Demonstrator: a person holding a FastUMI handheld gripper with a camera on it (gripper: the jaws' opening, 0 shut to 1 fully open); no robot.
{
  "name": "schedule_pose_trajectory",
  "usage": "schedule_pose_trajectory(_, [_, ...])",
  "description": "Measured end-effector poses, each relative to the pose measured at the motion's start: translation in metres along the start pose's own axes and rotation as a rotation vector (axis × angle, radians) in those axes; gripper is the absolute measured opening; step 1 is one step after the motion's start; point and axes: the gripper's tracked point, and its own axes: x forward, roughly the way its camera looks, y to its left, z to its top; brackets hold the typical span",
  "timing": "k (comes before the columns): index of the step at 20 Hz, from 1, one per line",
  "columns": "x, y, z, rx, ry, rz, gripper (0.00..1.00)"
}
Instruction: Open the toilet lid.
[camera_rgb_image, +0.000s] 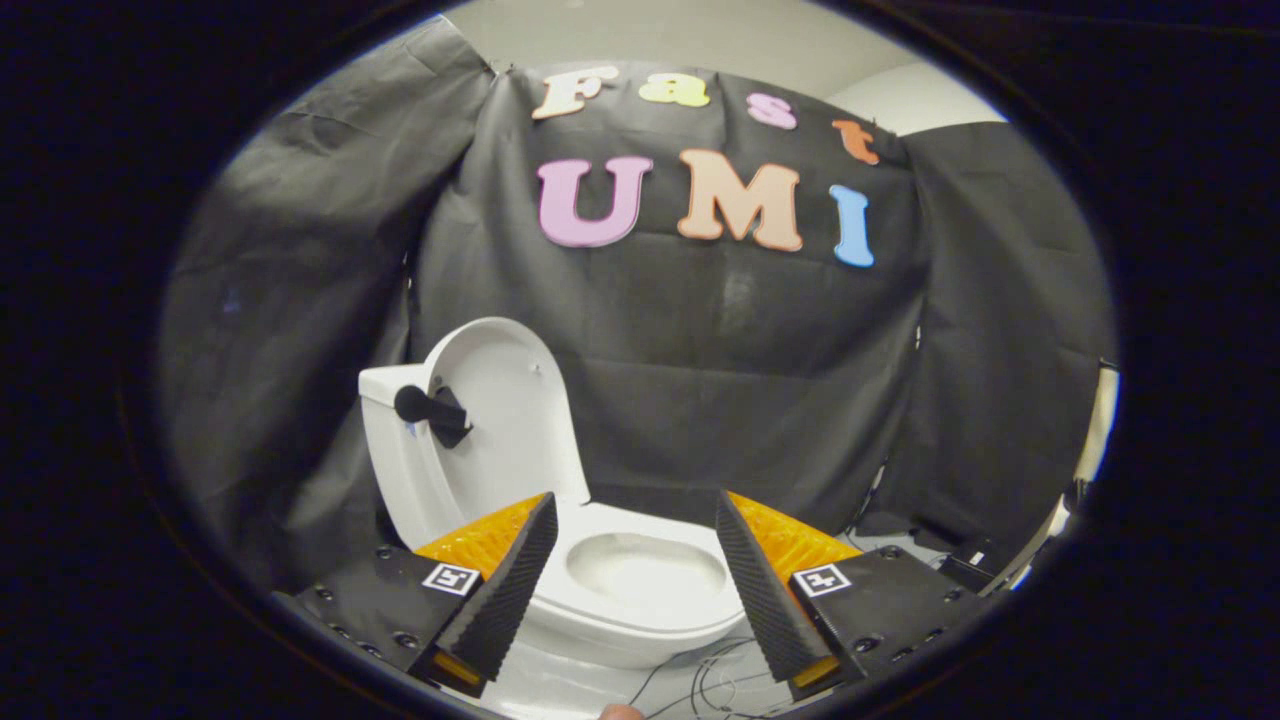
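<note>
Toilet (600, 580) stands against the black booth wall (750, 380), beyond the tool's fingers. Lid (505, 410) is already raised and leans back against the tank (395, 430), leaving the bowl (645, 570) exposed, so the task appears complete. A small black handle (432, 410) projects from the lid's face; it looks like the intended grip point. Lid is judged rigid, smooth plastic, fairly light and hinged at the rear; its glossy face would likely slip under the pads, so the handle or the rim edge is the better hold. Tool (637, 535) is released, with its fingers (510, 590) spread wide. It holds nothing and touches nothing; the bowl shows through the gap between them. Thin wires (700, 680) lie on the floor below the bowl.
</note>
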Motion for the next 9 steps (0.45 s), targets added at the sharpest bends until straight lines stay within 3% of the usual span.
schedule_pose_trajectory(9, [-0.004,-0.021,-0.006,0.002,-0.035,-0.026,0.98])
